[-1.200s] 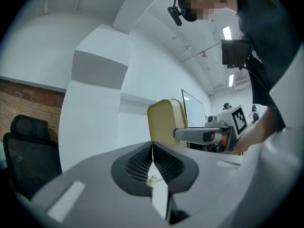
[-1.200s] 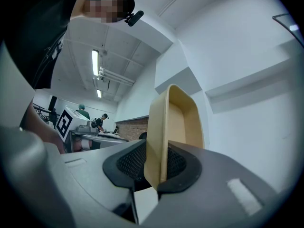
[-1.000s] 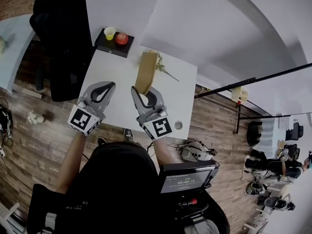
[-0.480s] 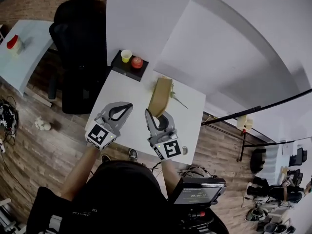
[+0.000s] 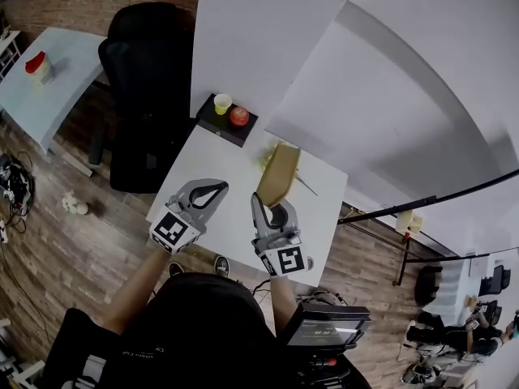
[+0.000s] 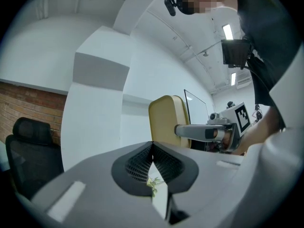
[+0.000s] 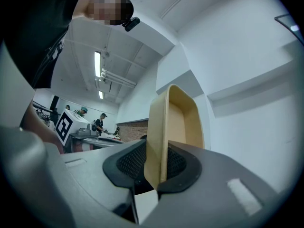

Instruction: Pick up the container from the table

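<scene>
The right gripper point(image 7: 156, 166) has its jaws only a little apart, and they are closed on the container point(image 7: 173, 127), a shallow tan tray with rounded corners. The black ribbed pads point(image 7: 183, 167) press one end wall of it from both sides, and the rest of the container reaches out ahead of the jaws, turned on its edge so that its hollow side faces to the right in the right gripper view. In the head view the container sticks out past this gripper over the far part of the white table point(image 5: 219, 152); I cannot tell for sure whether its lower edge touches the table top. The left gripper point(image 6: 152, 146) has its jaws fully together at the tips and nothing is held between them. Through the small gap under the tips only a green sprig point(image 6: 153, 183) on the table shows. This gripper hangs over the near left part of the table, beside the right one and apart from the container. At the far corner of the table stands a black tray point(image 5: 217, 125) with a yellow cup point(image 5: 222, 103) and a red round thing point(image 5: 239, 117) on it. A black office chair point(image 5: 150, 79) stands just left of the table on the wooden floor point(image 5: 49, 241).
</scene>
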